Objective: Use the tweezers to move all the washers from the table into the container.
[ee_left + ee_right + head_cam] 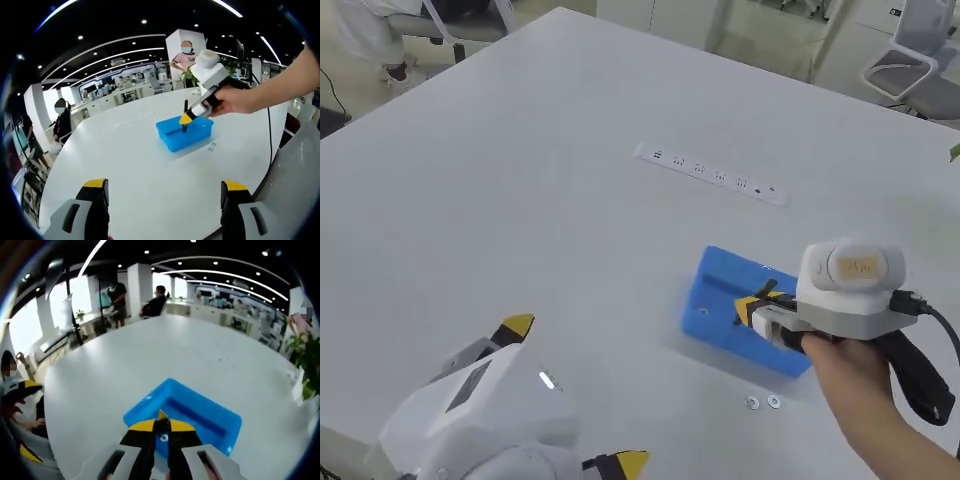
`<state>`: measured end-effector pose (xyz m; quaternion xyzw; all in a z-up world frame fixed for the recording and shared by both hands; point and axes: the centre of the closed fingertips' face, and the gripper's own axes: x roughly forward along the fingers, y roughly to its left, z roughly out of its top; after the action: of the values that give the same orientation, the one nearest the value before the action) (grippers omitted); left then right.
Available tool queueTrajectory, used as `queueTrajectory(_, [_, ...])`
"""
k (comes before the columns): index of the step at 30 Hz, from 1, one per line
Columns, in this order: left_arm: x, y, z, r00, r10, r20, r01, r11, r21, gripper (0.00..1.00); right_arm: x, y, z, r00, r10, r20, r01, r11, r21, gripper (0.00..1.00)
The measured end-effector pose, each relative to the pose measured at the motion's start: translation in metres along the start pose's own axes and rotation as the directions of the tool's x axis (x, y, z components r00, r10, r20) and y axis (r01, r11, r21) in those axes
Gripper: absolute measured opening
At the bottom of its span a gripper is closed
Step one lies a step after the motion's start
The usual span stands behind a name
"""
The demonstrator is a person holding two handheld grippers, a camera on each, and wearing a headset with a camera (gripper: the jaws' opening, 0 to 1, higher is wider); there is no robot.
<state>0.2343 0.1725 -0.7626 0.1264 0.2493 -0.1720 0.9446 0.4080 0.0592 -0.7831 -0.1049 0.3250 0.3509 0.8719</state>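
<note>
The right gripper [757, 303], at the lower right of the head view, is clenched on the black tweezers [184, 126]. The left gripper view shows them standing nearly upright with their tips down inside the blue container [185, 142]. In the right gripper view a small pale ring [164, 438] sits just ahead of the closed yellow jaw tips, over the container's floor. It looks like a washer, but it cannot be told whether it is pinched or already lying there.

Two washers [752, 403] lie on the white table [570, 200] just below the container's near edge in the head view, close together and near the person's hand [850, 385]. The left gripper [162, 186] hangs released at the bottom of its own view, jaws wide apart and holding nothing.

The step in hand appears to be the drop. To do it well, the tips should stay low and well inside the rim, and the squeeze should ease only enough for the tweezers to spring apart. The gripper must not let go of them. Lifting straight up afterwards avoids catching the container wall. The two remaining washers are flat, thin and close together, so a shallow approach to one edge at a time is probably safest.
</note>
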Motion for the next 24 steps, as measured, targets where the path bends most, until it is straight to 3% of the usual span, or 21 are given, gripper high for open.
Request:
queueTrajectory(13, [0.000, 0.000, 0.002, 1.0000, -0.004, 0.009, 0.004, 1.000, -0.004, 0.95, -0.045, -0.003, 0.020, 0.9951, 0.017, 0.098, -0.024, 0.997, 0.073, 0.05])
queueTrajectory(24, [0.000, 0.000, 0.002, 0.9999, -0.005, 0.010, 0.005, 1.000, -0.003, 0.95, -0.069, 0.004, 0.008, 0.9935, 0.005, 0.114, -0.017, 0.994, 0.104, 0.05])
